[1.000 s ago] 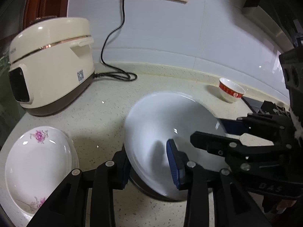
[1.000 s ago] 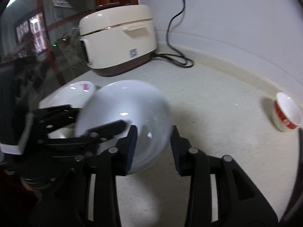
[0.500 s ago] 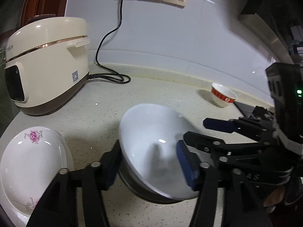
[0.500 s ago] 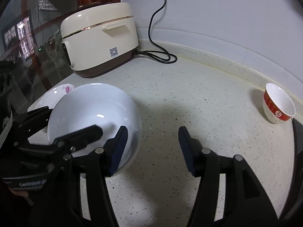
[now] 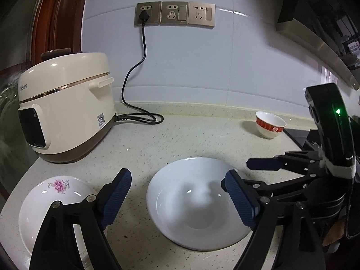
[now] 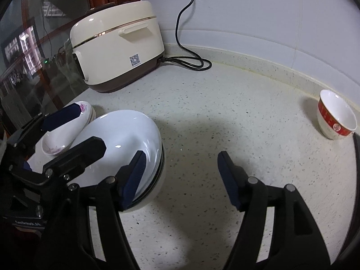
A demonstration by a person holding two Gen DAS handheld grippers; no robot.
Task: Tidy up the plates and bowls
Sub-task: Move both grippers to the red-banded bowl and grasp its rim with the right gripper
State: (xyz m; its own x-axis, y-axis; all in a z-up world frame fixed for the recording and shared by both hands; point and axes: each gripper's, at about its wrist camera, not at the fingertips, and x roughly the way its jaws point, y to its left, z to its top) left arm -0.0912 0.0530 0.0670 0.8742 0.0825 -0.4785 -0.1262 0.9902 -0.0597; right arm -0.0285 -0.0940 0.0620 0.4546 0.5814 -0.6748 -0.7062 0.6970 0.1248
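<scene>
the left gripper (image 5: 177, 199) and right gripper (image 6: 181, 178) have just been spreading their jaws, and both stand released off the white plate (image 5: 198, 204), which lies low centre on a speckled counter (image 5: 180, 139). a flowered plate (image 5: 51, 204) sits lower left, a cooker (image 5: 67, 110) at left below wall sockets (image 5: 174, 13), and a red bowl (image 5: 270, 124) at right by the tiled wall.

- A home kitchen.
- A speckled pale stone countertop (image 5: 180, 139) meets a glossy white tiled wall (image 5: 247, 67).
- A cream electric cooker with a brown base (image 5: 67, 110) sits plugged by a black cord (image 5: 132, 72) into a row of brass-coloured wall sockets (image 5: 175, 13).
- White ceramic dishes rest on the counter, among them a small red-banded white bowl (image 5: 270, 124).
</scene>
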